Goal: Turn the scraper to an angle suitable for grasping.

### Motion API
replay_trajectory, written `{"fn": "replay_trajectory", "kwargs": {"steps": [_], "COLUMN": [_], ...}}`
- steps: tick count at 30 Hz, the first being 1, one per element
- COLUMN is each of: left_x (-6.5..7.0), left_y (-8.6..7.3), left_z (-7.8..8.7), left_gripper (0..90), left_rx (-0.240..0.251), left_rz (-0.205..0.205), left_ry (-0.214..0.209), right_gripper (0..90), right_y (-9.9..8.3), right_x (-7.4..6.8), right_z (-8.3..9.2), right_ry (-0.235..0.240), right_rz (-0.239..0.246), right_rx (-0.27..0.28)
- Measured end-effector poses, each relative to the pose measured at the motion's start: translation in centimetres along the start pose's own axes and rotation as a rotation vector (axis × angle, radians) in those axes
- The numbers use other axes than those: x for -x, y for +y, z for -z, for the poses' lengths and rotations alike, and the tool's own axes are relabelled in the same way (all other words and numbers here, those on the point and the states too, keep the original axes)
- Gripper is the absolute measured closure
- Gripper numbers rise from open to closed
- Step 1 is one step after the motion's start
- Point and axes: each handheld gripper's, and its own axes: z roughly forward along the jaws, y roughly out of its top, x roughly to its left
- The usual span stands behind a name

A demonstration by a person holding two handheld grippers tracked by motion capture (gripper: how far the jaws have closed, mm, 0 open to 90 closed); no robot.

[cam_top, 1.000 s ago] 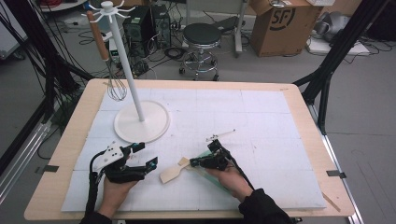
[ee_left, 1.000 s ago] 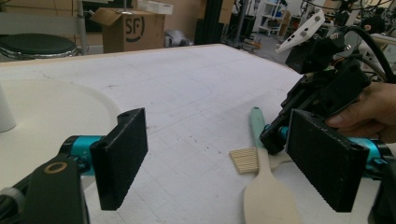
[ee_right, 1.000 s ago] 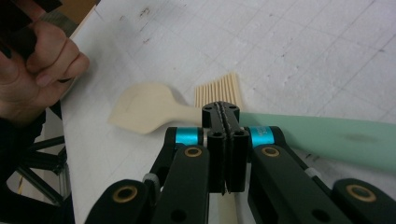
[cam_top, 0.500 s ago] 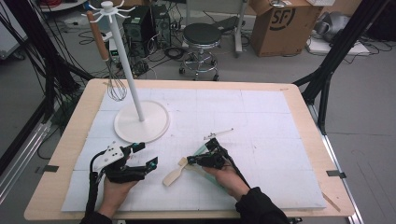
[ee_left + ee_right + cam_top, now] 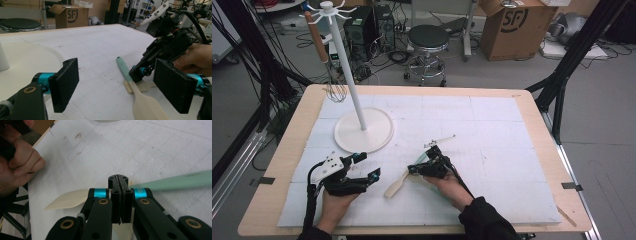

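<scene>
Left hand [image 5: 334, 200]: near table edge, knuckles up, forearm entering from below. Wrapped around the left gripper [image 5: 364, 166], which lies low over the white mat [image 5: 492, 125] and points away and to the right. Jaws spread wide, nothing between the pads; cable trailing back along the wrist.

Right hand [image 5: 451, 187]: just right of centre, dark sleeve [image 5: 484, 220] at the near edge, palm turned inward. Carries the right gripper [image 5: 412, 170], aimed leftward toward the left gripper, close to it but apart. Jaws pressed together, pinching the spatula [image 5: 398, 183] near the join of blade and handle.

Spatula: two-part, cream blade [image 5: 67, 200] and pale green handle [image 5: 175, 182]. Held across the jaws, blade tip sticking out to the near left, handle running back under the gripper. Seen from the left gripper view [image 5: 141, 100], blade slanting down toward the mat; contact with the mat cannot be told.

Thin light stick [image 5: 442, 140]: flat on the mat, just beyond the right gripper.

Stand [image 5: 354, 85]: white pole on a round base [image 5: 377, 135], far left of the mat, hooks at the top; whisk [image 5: 334, 90] with a wooden handle hanging from one.

Beyond the table: round stool [image 5: 428, 37], cardboard box [image 5: 512, 27].
</scene>
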Motion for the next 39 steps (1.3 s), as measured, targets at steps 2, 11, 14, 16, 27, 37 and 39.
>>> {"fn": "replay_trajectory", "kwargs": {"steps": [2,11,14,16,27,37,39], "left_x": [0.0,0.1,-0.1,-0.2,0.0,-0.1,-0.1], "left_y": [0.0,0.1,0.0,0.1,0.1,0.1,0.1], "left_z": [0.0,0.1,0.2,0.3,0.2,0.2,0.3], "left_gripper": [21.5,21.5,21.5,21.5,21.6,21.6,21.5], "left_rx": [-0.001,0.005,0.007,0.009,0.008,0.009,0.011], "left_rz": [0.0,0.0,0.004,0.007,0.001,0.004,0.005], "left_ry": [-0.001,-0.002,0.004,0.003,0.002,0.002,0.003], "right_gripper": [89.9,89.9,89.9,90.0,90.0,90.0,90.0], "right_y": [0.3,2.0,2.2,2.3,1.9,3.1,3.5], "right_x": [0.0,-0.6,-0.6,-0.6,-0.2,-0.2,-0.4], "right_z": [-0.1,-1.0,-1.6,-1.4,-2.4,-3.7,-4.1], "right_ry": [0.001,-0.02,-0.025,-0.021,-0.043,-0.045,-0.048], "right_rz": [0.008,0.032,0.04,0.039,0.024,0.053,0.063], "right_rx": [-0.006,-0.01,-0.007,0.006,-0.093,-0.124,-0.127]}}
